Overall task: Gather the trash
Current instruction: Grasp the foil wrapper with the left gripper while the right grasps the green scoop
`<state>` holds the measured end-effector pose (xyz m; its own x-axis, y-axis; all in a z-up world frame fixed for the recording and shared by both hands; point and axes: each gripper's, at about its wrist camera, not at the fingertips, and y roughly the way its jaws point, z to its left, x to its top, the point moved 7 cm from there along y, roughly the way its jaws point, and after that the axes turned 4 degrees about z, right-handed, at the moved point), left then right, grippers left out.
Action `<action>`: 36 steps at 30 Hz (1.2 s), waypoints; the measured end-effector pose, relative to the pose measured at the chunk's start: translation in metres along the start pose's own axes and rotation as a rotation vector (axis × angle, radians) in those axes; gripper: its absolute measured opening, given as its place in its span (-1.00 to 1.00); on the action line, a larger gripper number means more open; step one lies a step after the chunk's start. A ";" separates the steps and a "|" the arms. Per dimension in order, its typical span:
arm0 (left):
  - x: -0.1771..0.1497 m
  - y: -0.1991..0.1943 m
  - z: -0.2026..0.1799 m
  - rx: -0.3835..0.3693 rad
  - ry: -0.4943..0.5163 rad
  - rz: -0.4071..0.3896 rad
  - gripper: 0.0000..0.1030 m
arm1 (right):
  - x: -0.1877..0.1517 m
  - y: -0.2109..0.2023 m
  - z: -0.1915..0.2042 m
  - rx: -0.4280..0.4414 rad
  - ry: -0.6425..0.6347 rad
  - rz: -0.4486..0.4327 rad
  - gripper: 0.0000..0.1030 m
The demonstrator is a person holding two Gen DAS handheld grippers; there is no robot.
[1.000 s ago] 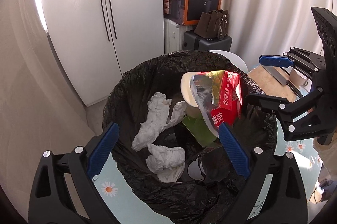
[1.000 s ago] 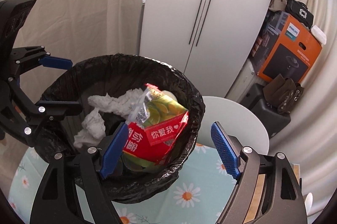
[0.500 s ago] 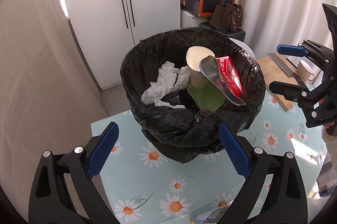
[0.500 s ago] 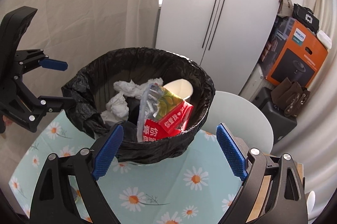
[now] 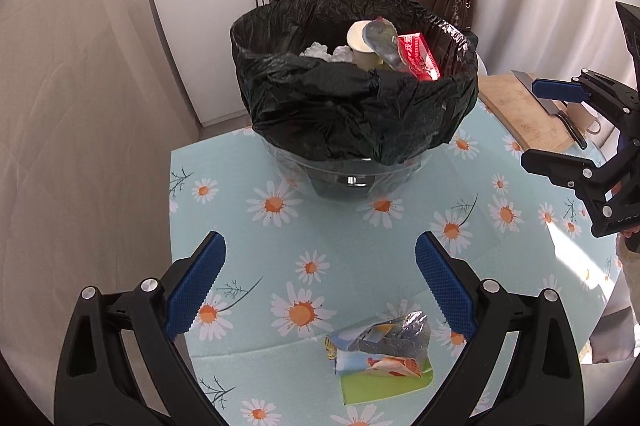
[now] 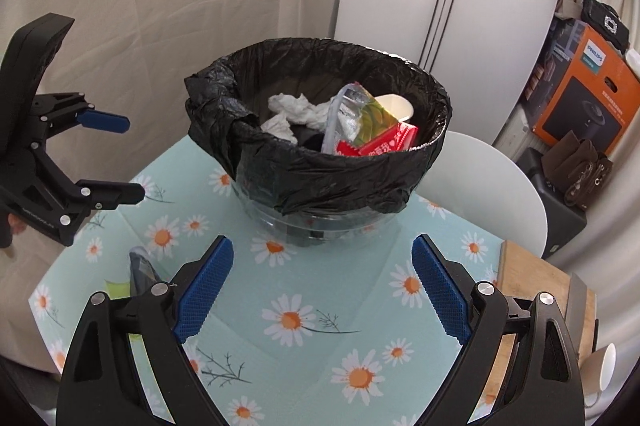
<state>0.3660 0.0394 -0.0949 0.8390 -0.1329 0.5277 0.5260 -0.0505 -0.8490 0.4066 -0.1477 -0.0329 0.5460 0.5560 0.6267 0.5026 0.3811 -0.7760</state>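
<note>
bin (image 5: 360,113), black liner, stands on your bench (image 5: 240,185) at its far side. inside it: red snack packet (image 6: 380,145) leaning at the rim, pale cup (image 5: 362,43), crumpled tissues (image 6: 288,113). one crumpled wrapper (image 5: 384,354) lies loose on the daisy cloth, near you, just below your left tongs (image 5: 320,286), not touching them. left tongs: blue pads wide apart, holding nothing. right tongs (image 6: 320,290): likewise spread, empty, hovering short of the bin. cutting board (image 5: 524,113) with knife (image 5: 552,109) to the right of the bin.
</note>
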 end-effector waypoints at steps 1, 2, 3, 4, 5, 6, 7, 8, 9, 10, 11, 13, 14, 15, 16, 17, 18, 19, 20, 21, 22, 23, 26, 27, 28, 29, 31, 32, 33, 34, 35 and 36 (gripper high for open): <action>-0.007 0.002 -0.002 -0.002 -0.005 0.011 0.82 | -0.005 0.001 0.003 0.007 -0.002 0.007 0.67; -0.013 0.005 -0.004 -0.006 -0.011 0.020 0.82 | -0.009 0.003 0.005 0.011 -0.006 0.013 0.67; -0.019 0.007 -0.006 -0.010 -0.017 0.029 0.82 | -0.013 0.005 0.007 0.016 -0.010 0.020 0.67; -0.026 0.009 -0.008 -0.014 -0.023 0.037 0.82 | -0.017 0.006 0.010 0.024 -0.013 0.028 0.67; -0.032 0.011 -0.010 -0.020 -0.030 0.044 0.82 | -0.021 0.008 0.012 0.031 -0.017 0.036 0.67; -0.038 0.013 -0.013 -0.026 -0.035 0.052 0.82 | -0.024 0.009 0.015 0.035 -0.021 0.042 0.67; -0.045 0.015 -0.015 -0.031 -0.038 0.061 0.82 | -0.028 0.011 0.017 0.038 -0.026 0.049 0.67; -0.050 0.018 -0.018 -0.035 -0.039 0.070 0.82 | -0.032 0.013 0.020 0.044 -0.030 0.056 0.67; -0.056 0.021 -0.020 -0.037 -0.039 0.081 0.82 | -0.037 0.014 0.024 0.049 -0.032 0.064 0.67; -0.061 0.024 -0.022 -0.041 -0.040 0.092 0.82 | -0.041 0.016 0.026 0.054 -0.034 0.071 0.67; -0.066 0.027 -0.024 -0.051 -0.041 0.105 0.82 | -0.045 0.017 0.028 0.059 -0.037 0.078 0.67; -0.075 0.033 -0.028 -0.065 -0.044 0.135 0.82 | -0.053 0.019 0.031 0.066 -0.043 0.094 0.67; -0.080 0.036 -0.030 -0.067 -0.042 0.147 0.82 | -0.057 0.020 0.032 0.069 -0.046 0.102 0.67; -0.083 0.039 -0.032 -0.069 -0.039 0.156 0.82 | -0.060 0.022 0.034 0.072 -0.049 0.109 0.67; -0.086 0.042 -0.034 -0.075 -0.040 0.165 0.82 | -0.063 0.023 0.034 0.074 -0.049 0.116 0.67; -0.089 0.046 -0.035 -0.090 -0.045 0.179 0.82 | -0.066 0.025 0.034 0.076 -0.046 0.123 0.67; -0.092 0.051 -0.037 -0.105 -0.044 0.192 0.82 | -0.069 0.027 0.035 0.083 -0.042 0.130 0.67; -0.094 0.055 -0.038 -0.105 -0.040 0.199 0.82 | -0.072 0.029 0.037 0.092 -0.038 0.136 0.67; -0.096 0.059 -0.038 -0.099 -0.037 0.207 0.82 | -0.074 0.031 0.037 0.099 -0.035 0.142 0.67; -0.098 0.063 -0.037 -0.095 -0.036 0.216 0.82 | -0.076 0.033 0.038 0.101 -0.035 0.148 0.67; -0.100 0.067 -0.036 -0.096 -0.038 0.221 0.82 | -0.077 0.034 0.039 0.101 -0.039 0.153 0.67; -0.101 0.069 -0.035 -0.110 -0.047 0.227 0.82 | -0.079 0.035 0.040 0.100 -0.042 0.157 0.67; -0.105 0.075 -0.032 -0.201 -0.104 0.256 0.39 | -0.082 0.038 0.040 0.094 -0.043 0.166 0.67; -0.104 0.074 -0.031 -0.229 -0.128 0.251 0.19 | -0.082 0.038 0.040 0.092 -0.041 0.168 0.67; -0.104 0.073 -0.029 -0.252 -0.144 0.247 0.13 | -0.084 0.039 0.039 0.092 -0.036 0.172 0.67; -0.104 0.072 -0.028 -0.253 -0.155 0.245 0.12 | -0.085 0.040 0.039 0.092 -0.032 0.177 0.67; -0.103 0.069 -0.024 -0.227 -0.150 0.243 0.06 | -0.087 0.042 0.039 0.093 -0.031 0.186 0.67; -0.103 0.067 -0.024 -0.229 -0.146 0.243 0.04 | -0.088 0.042 0.039 0.092 -0.033 0.187 0.67; -0.102 0.065 -0.025 -0.230 -0.142 0.238 0.01 | -0.088 0.043 0.040 0.092 -0.033 0.188 0.67; -0.100 0.062 -0.024 -0.228 -0.140 0.231 0.01 | -0.088 0.044 0.041 0.096 -0.030 0.190 0.67; -0.099 0.059 -0.024 -0.221 -0.134 0.226 0.01 | -0.088 0.044 0.042 0.102 -0.025 0.191 0.67; -0.097 0.056 -0.023 -0.209 -0.124 0.224 0.01 | -0.089 0.044 0.043 0.109 -0.021 0.191 0.67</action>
<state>0.3105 0.0269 -0.1946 0.9480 -0.0427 0.3154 0.2971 -0.2372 -0.9249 0.3519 -0.1483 -0.1260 0.6097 0.6402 0.4673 0.3159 0.3444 -0.8841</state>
